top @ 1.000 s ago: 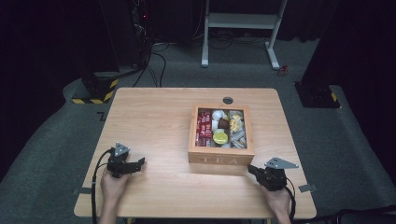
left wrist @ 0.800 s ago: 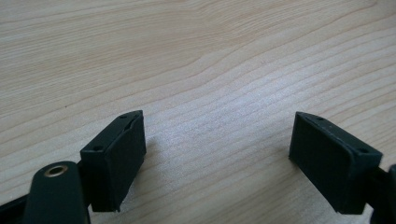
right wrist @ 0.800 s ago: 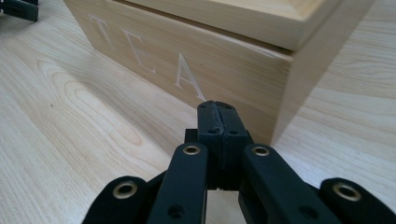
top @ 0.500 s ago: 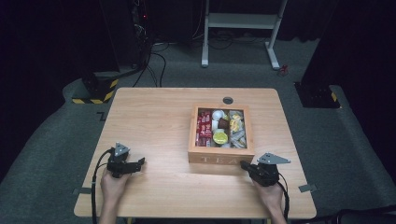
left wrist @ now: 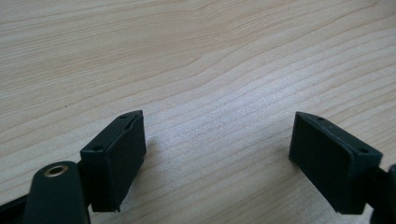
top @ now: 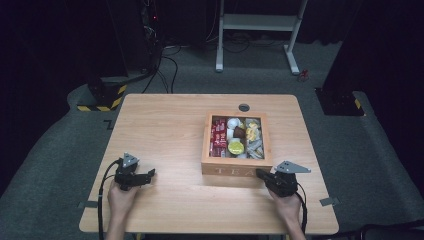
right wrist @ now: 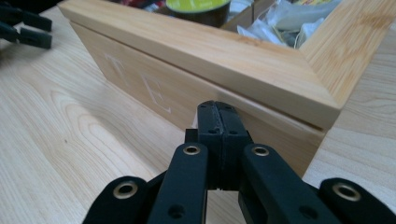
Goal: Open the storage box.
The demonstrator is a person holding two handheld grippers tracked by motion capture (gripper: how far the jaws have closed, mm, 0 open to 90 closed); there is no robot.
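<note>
A wooden tea box (top: 237, 165) with "TEA" on its front wall stands open on the right half of the table; in it lie red packets (top: 218, 137), a yellow-lidded capsule (top: 235, 147) and pale sachets. My right gripper (top: 259, 173) is shut with nothing between its pads. Its tips (right wrist: 218, 114) sit at the box's front wall (right wrist: 224, 51), low and near the right corner; whether they touch it I cannot tell. My left gripper (top: 152, 174) rests near the table's front left, its jaws wide open over bare wood (left wrist: 217, 154).
A round cable hole (top: 244, 107) lies just behind the box. Beyond the table stand a white frame (top: 257, 22) and a black-and-yellow striped base (top: 102, 95) on grey carpet. In the right gripper view the left gripper (right wrist: 25, 28) shows far off, left of the box.
My right gripper has crept a little to the left, toward the box's front right corner. The left hand has stayed put.
</note>
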